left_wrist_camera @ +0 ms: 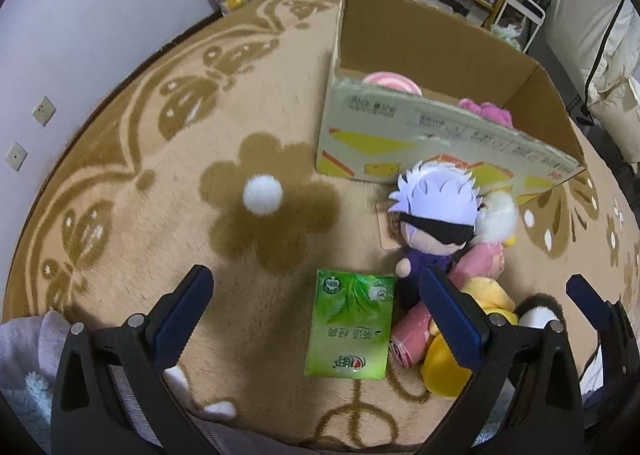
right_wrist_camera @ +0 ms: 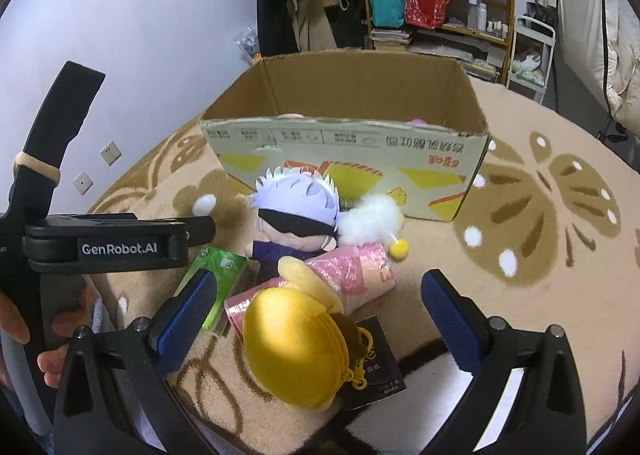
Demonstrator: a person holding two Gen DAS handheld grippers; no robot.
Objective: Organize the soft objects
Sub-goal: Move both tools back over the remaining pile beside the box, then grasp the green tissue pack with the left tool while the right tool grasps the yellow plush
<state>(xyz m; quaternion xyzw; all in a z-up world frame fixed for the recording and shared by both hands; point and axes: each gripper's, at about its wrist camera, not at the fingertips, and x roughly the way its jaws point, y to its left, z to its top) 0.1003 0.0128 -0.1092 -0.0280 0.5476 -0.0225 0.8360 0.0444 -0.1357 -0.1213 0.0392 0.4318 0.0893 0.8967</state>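
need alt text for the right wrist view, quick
The open right tool hovers over a yellow plush lying on a beige patterned blanket. Behind it lie a pink roll, a white-haired blindfolded doll and a green tissue pack, before an open cardboard box.

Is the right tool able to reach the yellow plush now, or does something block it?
Probably yes. The right tool is open and the yellow plush lies just ahead between its fingers, on top of the pile, with nothing covering it.
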